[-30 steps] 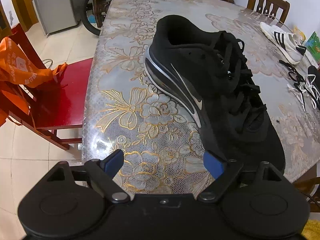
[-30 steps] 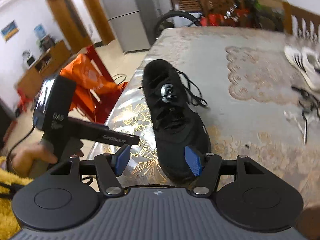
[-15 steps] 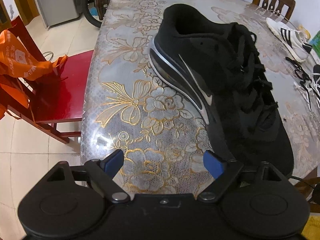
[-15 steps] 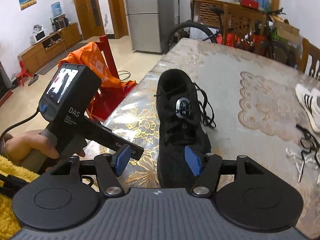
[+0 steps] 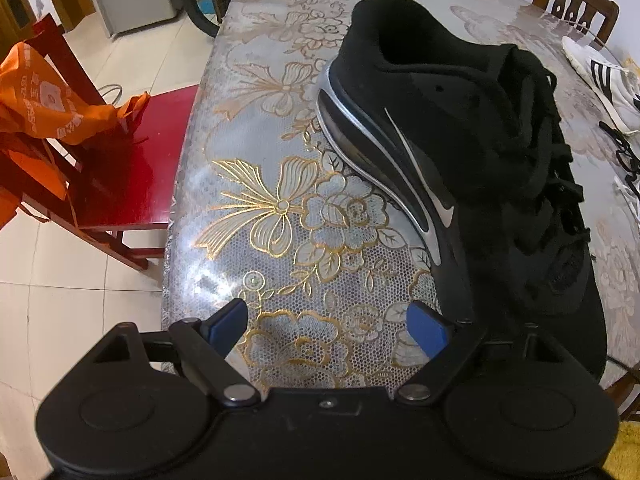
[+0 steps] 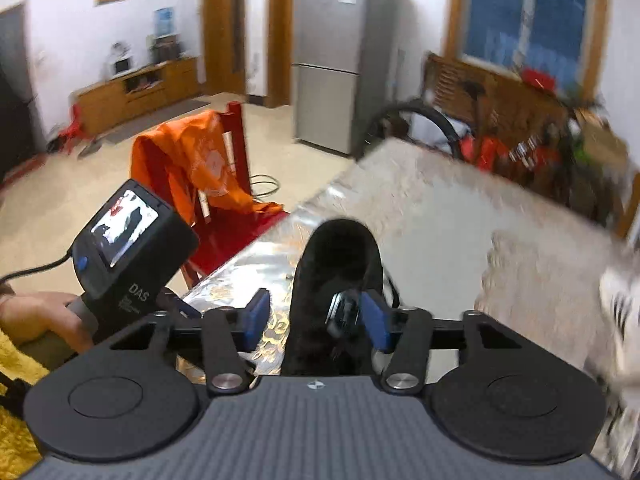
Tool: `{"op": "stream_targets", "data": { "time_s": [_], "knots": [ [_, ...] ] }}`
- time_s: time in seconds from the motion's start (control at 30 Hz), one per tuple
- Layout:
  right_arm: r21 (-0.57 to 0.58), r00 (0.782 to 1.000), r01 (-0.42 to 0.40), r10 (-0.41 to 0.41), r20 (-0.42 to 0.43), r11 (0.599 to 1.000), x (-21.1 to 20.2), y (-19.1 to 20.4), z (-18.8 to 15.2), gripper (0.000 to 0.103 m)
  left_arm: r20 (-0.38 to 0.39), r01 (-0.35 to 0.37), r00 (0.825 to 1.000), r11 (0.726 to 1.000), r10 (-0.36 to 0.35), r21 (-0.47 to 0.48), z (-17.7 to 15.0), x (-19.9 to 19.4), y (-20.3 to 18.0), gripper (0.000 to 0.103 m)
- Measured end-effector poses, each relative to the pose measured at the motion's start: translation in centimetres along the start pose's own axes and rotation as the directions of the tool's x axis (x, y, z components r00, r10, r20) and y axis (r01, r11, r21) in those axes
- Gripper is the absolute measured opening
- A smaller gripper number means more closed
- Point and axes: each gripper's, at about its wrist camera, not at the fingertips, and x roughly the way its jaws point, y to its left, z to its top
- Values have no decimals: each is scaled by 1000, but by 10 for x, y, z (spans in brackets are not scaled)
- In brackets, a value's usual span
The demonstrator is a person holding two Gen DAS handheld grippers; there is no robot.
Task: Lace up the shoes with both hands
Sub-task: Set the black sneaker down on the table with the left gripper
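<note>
Left gripper [image 5: 326, 326]: jaws wide apart, nothing between them, only floral tablecloth [image 5: 280, 216] beneath. The black shoe [image 5: 472, 160] lies ahead and to the right of it, laces [image 5: 556, 152] loose.

Right gripper [image 6: 316, 322]: jaws closing, pads not seen pressing on anything; the black shoe [image 6: 332, 276] appears between and beyond them. Left of it, a hand [image 6: 44, 316] holds the other handset. Farther off, a red chair [image 5: 132, 168] carries an orange bag [image 5: 44, 104].
</note>
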Motion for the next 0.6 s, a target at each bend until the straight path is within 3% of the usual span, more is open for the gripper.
{"op": "stream_targets", "data": {
  "time_s": [0.17,0.3,0.47,0.6],
  "knots": [
    [-198,1000,-13,14,5,980,15,10,9,47,-10,8,1000,1000,-8,11,3,3,-6,85],
    [-341,998,-61,58,-18,938,31,19,5,40,-34,17,999,1000,-17,7,3,10,-8,85],
    [-524,996,-85,73,-43,847,52,25,-1,32,-35,18,999,999,-16,33,3,11,-16,85],
    [-653,993,-107,115,-31,750,61,26,-2,31,-35,15,999,998,-13,63,0,12,-22,86]
  ]
}}
